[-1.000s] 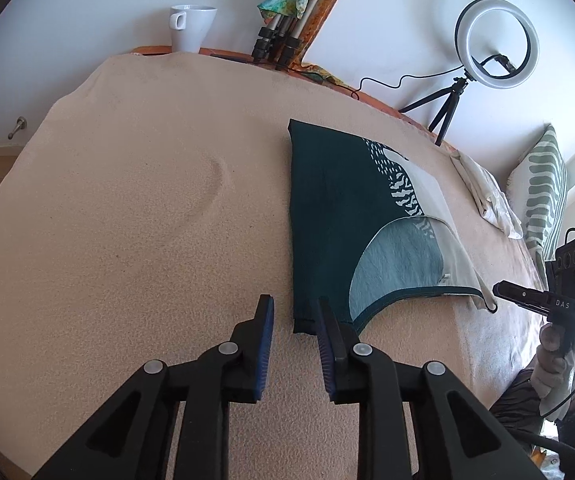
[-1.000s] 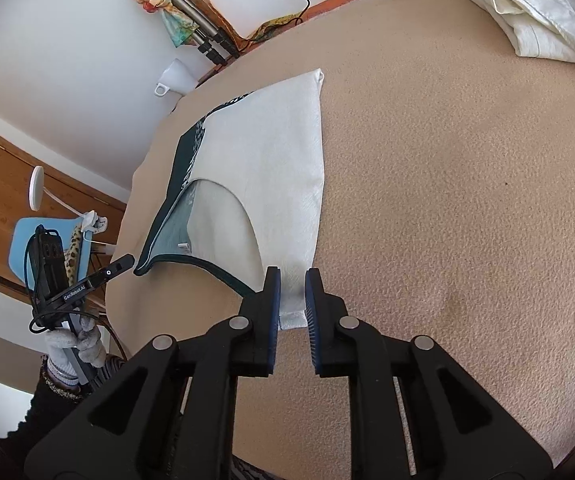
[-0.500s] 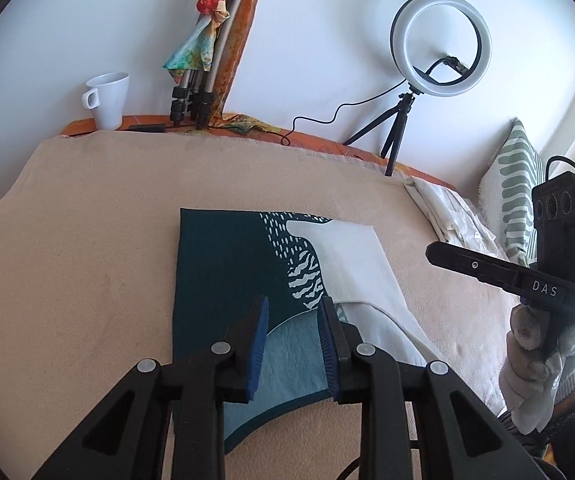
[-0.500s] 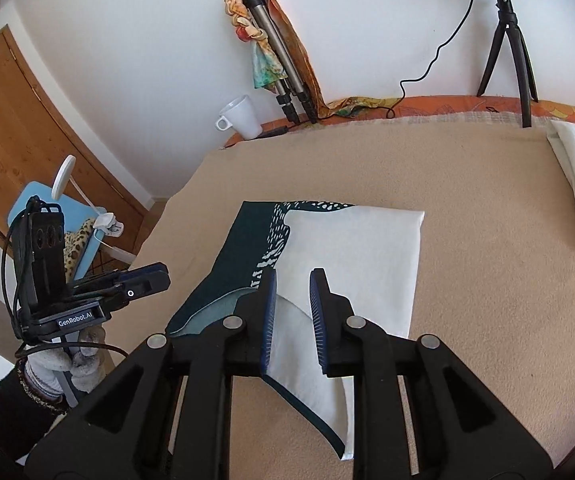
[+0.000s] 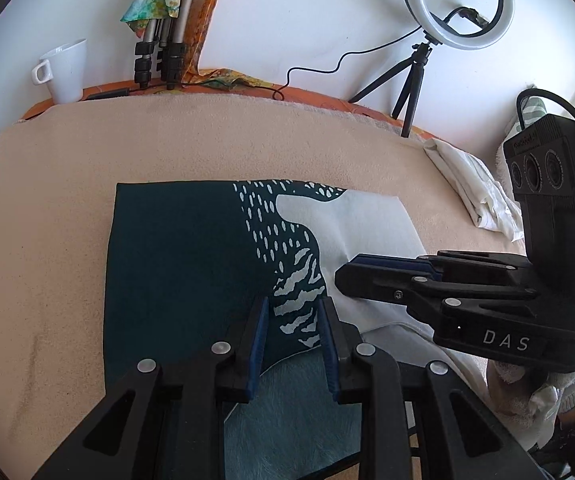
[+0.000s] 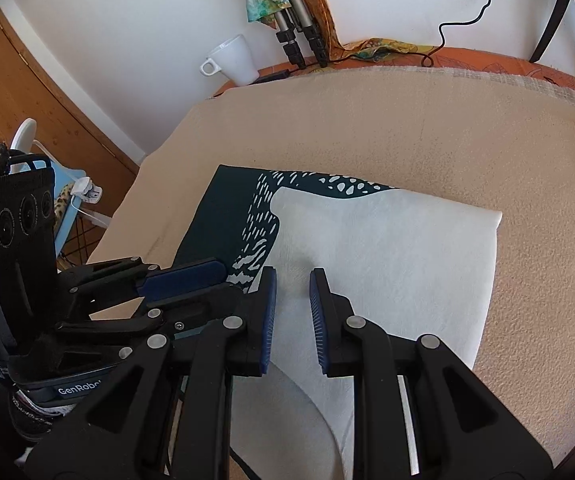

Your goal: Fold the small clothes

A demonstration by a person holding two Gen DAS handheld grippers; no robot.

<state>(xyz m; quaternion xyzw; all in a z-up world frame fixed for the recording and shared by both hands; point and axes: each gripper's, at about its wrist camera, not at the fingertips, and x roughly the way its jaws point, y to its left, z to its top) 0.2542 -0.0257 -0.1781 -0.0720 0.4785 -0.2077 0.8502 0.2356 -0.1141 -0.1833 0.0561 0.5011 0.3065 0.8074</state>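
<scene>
Left wrist view: the left gripper (image 5: 292,322), fingers slightly spread and empty, hovers over one dark teal and white patterned folded garment (image 5: 191,264) at the near edge of the beige blanket-covered surface (image 5: 47,200); one white mug (image 5: 65,70) stands at the far left corner. Right wrist view: the right gripper (image 6: 292,312), likewise slightly spread and pinching nothing, hangs above the garment's white half (image 6: 399,264). Likely best to pinch both near corners evenly, then fold straight.

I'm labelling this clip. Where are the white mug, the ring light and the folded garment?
white mug (image 5: 67,70): left wrist view, on its side wall.
ring light (image 5: 465,4): left wrist view, on the lit ring's right-hand arc.
folded garment (image 6: 399,248): right wrist view, on its white panel.
</scene>
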